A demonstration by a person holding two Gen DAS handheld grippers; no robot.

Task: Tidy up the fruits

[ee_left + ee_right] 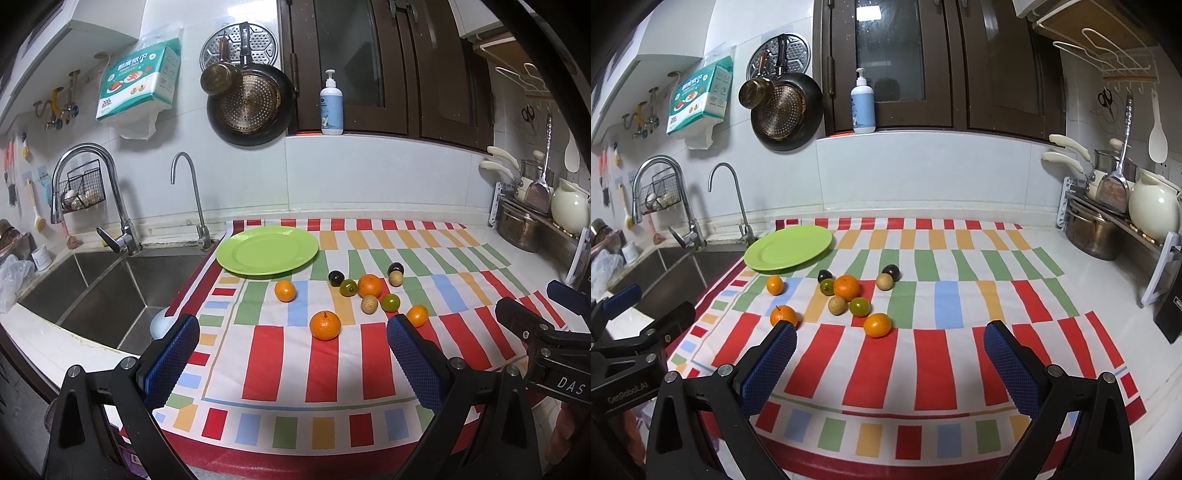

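An empty green plate [266,250] [788,248] sits at the far left of the striped cloth [332,369] [923,369]. Several small fruits lie loose beside it: oranges [325,325] [783,315], green ones [390,302] [859,307], tan ones [369,304] [837,305] and dark ones [336,277] [891,272]. My left gripper [293,354] is open and empty, above the cloth just short of the nearest orange. My right gripper [890,362] is open and empty, short of the fruit cluster. Each gripper shows at the edge of the other's view.
A steel sink [92,288] with two taps [122,221] lies left of the cloth. A rack with pots and a cream jug [1152,210] stands at the right. A soap bottle [862,103] stands on the sill; pans [786,110] hang on the wall.
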